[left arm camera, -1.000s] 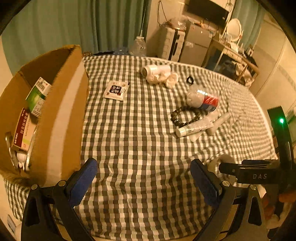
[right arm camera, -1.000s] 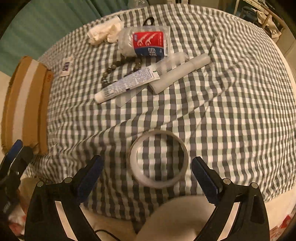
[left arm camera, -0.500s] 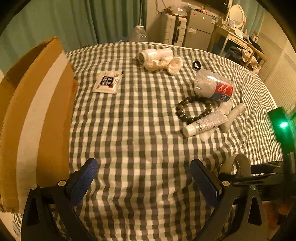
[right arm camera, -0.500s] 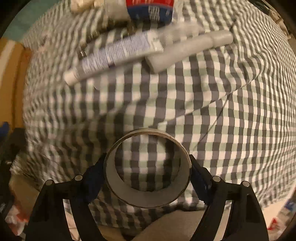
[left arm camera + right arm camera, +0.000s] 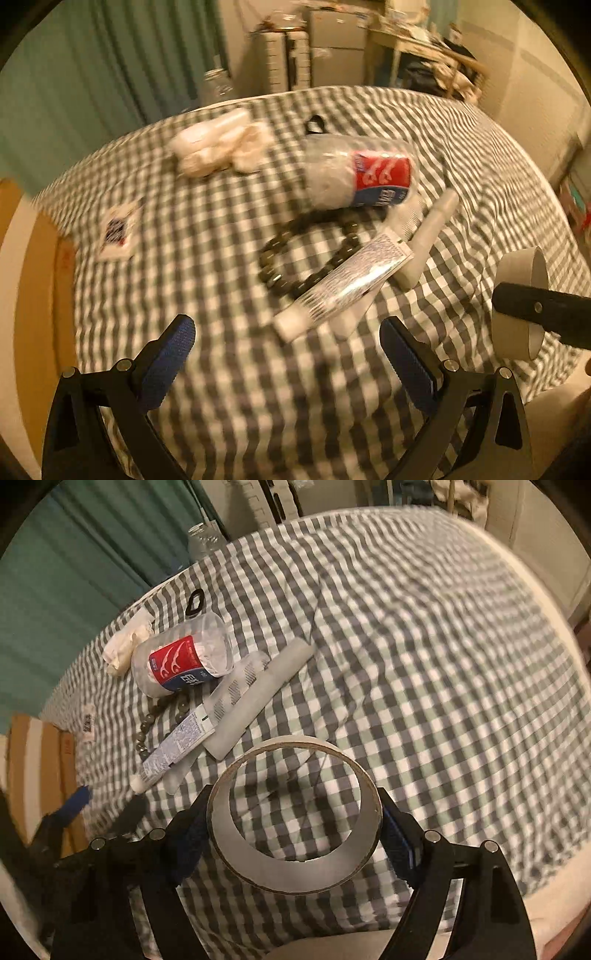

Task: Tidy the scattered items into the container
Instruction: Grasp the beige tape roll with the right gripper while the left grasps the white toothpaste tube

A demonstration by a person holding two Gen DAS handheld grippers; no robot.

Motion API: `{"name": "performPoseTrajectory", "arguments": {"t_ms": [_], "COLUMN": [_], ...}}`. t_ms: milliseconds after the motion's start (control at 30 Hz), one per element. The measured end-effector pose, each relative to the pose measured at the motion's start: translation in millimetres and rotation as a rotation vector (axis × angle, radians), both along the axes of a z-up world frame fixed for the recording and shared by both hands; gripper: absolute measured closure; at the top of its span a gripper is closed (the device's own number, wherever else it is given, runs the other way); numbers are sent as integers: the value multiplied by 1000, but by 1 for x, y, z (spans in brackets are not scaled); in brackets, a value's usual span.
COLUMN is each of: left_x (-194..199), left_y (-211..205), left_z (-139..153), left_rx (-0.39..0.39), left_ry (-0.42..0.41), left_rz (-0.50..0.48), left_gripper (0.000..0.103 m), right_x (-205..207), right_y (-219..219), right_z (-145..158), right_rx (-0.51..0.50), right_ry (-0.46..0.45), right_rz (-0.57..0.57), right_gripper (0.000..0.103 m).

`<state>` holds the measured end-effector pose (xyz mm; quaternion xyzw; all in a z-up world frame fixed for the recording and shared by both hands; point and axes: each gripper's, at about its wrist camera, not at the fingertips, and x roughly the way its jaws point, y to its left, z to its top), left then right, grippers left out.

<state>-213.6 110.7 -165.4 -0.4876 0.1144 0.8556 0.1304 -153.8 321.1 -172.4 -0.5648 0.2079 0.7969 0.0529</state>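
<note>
Right gripper was clamped on the tape roll, blue pads pressing its outer wall on both sides, jaws fairly wide because the roll is wide; roll was lifted clear of the checked bedcover, its hole facing the camera, cloth visible through it; in the left wrist view the same roll showed at the right edge with a black finger of the right gripper across it; left gripper stood wide apart with nothing between its pads, hanging over bare bedcover just short of the item cluster; cluster held a white tube lying diagonally over a dark bead bracelet, a pale stick-shaped item just beside the tube, a clear jar with a red and blue label on its side above the bracelet; further back a pile of white cloth-like stuff, blurred, cannot tell what exactly; small black ring near the far edge; flat sachet lay apart at the left; cardboard box, the container, stood at the left edge of the bed, well apart from the held roll; its inside was not visible; green curtain behind.
</note>
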Motion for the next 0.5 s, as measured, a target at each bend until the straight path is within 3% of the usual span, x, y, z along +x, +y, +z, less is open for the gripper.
{"name": "performPoseTrajectory", "arguments": {"t_ms": [167,267,400,500], "left_x": [-16,-22,-18,-9], "left_y": [29,39,45,47], "left_z": [-13,-22,-20,-16], "left_rx": [-83,-128,-91,-103], "left_ry": [53,42,9,10], "left_rz": [-129,-208,-285,-312], "left_gripper": [5,34,80,87], "right_x": [-12,-18,-23,-26], "right_y": [-3,-1,1,-1], "right_z": [-20,-25,-37,-39], "right_rx": [-74,-91,-114,-114], "right_ry": [-30,-38,-68,-70], "right_rz": [-13,-9,-16,-14], "right_gripper": [21,21,22,22]}}
